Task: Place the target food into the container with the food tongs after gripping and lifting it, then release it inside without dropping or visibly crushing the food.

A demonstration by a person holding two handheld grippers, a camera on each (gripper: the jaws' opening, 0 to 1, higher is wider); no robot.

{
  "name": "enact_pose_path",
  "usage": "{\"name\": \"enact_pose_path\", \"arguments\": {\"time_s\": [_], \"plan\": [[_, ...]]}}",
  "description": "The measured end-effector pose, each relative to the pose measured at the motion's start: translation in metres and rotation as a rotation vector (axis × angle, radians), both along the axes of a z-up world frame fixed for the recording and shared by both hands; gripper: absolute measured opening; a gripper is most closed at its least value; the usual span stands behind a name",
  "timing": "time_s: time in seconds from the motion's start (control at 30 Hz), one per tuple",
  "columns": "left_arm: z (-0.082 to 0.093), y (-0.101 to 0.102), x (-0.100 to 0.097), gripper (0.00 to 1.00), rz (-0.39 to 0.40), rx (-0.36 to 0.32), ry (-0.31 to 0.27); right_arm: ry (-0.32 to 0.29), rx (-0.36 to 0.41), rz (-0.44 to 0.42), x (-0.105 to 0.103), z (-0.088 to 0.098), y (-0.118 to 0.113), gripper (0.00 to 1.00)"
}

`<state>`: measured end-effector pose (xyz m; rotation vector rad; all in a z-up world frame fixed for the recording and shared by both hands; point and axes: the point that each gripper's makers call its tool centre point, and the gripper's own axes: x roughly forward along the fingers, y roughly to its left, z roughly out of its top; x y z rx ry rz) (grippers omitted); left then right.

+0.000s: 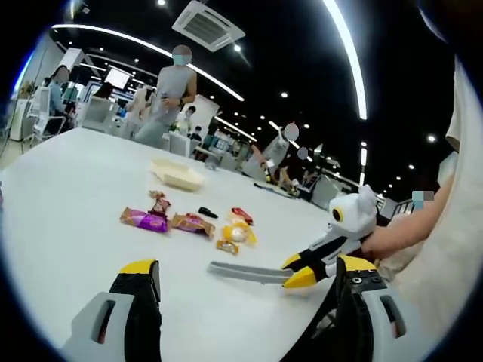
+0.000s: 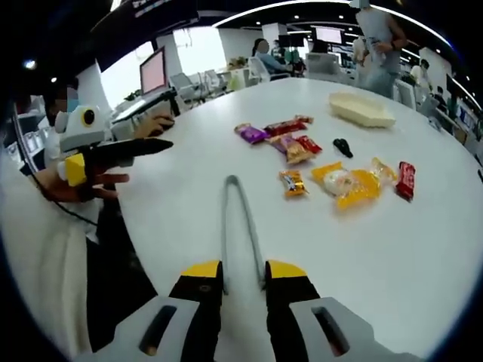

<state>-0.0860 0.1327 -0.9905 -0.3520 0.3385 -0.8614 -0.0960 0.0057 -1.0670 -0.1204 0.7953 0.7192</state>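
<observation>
Two yellow-tipped jaws of the right claw [image 2: 243,270] clamp the tongs [image 2: 235,219].

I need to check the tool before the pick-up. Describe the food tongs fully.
The food tongs are grey, metal-looking, with two slim arms that join in a rounded bend at the far end. The right gripper is shut on the arms' near ends. In the left gripper view they lie low and about level over the white table, pointing toward the wrapped snacks, touching none.

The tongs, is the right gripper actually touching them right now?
Touching. In the right gripper view the right gripper has its jaws closed on the two arms of the metal tongs; the left gripper view shows the same grip from the side.
</observation>
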Motion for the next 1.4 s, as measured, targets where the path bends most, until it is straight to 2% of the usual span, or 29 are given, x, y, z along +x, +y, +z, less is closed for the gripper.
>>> {"name": "enact_pose_path", "arguments": {"time_s": [0.17,0.3,0.43,0.53,0.6,0.67,0.73,0.77,0.8,0.83,1.07,1.17,1.23,1.4], "plan": [[0.001,0.002,0.001,0.97,0.007,-0.011,0.007,0.006,-0.01,0.004,-0.001,-0.004,-0.001,0.23],[0.001,0.002,0.003,0.97,0.012,-0.014,0.007,-0.016,-0.098,0.05,-0.002,-0.012,-0.002,0.26],[0.0,0.0,0.003,0.97,0.004,-0.011,0.009,-0.046,-0.144,0.101,-0.002,-0.013,-0.001,0.31],[-0.001,0.0,0.003,0.97,-0.002,-0.008,0.01,-0.042,-0.138,0.107,-0.002,-0.012,0.0,0.34],[-0.001,0.0,0.002,0.97,-0.004,-0.009,0.011,-0.025,-0.095,0.088,-0.002,-0.011,0.005,0.36],[-0.002,0.001,0.002,0.97,-0.007,-0.01,0.015,-0.026,-0.084,0.075,-0.001,-0.011,0.006,0.38],[-0.003,0.001,0.001,0.97,-0.011,-0.007,0.019,-0.052,-0.109,0.078,0.001,-0.012,0.006,0.35],[-0.003,0.002,0.001,0.97,-0.012,-0.004,0.019,-0.093,-0.169,0.118,0.004,-0.014,0.003,0.32],[-0.003,0.002,0.001,0.97,-0.012,-0.002,0.019,-0.104,-0.186,0.164,0.001,-0.014,0.005,0.3],[-0.003,0.002,0.0,0.97,-0.013,-0.002,0.02,-0.058,-0.143,0.122,-0.002,-0.013,0.009,0.28],[-0.002,0.004,0.003,0.97,-0.01,-0.001,0.02,-0.07,-0.151,0.148,0.0,-0.012,0.008,0.2],[-0.001,0.003,0.002,0.97,-0.013,0.002,0.021,-0.059,-0.124,0.128,0.0,-0.01,0.009,0.17],[-0.002,0.004,0.001,0.97,-0.017,0.003,0.023,-0.038,-0.079,0.107,-0.002,-0.007,0.011,0.17],[0.007,0.007,-0.003,0.94,-0.049,-0.003,0.031,-0.027,-0.056,0.099,-0.003,-0.004,0.01,0.16]]}}
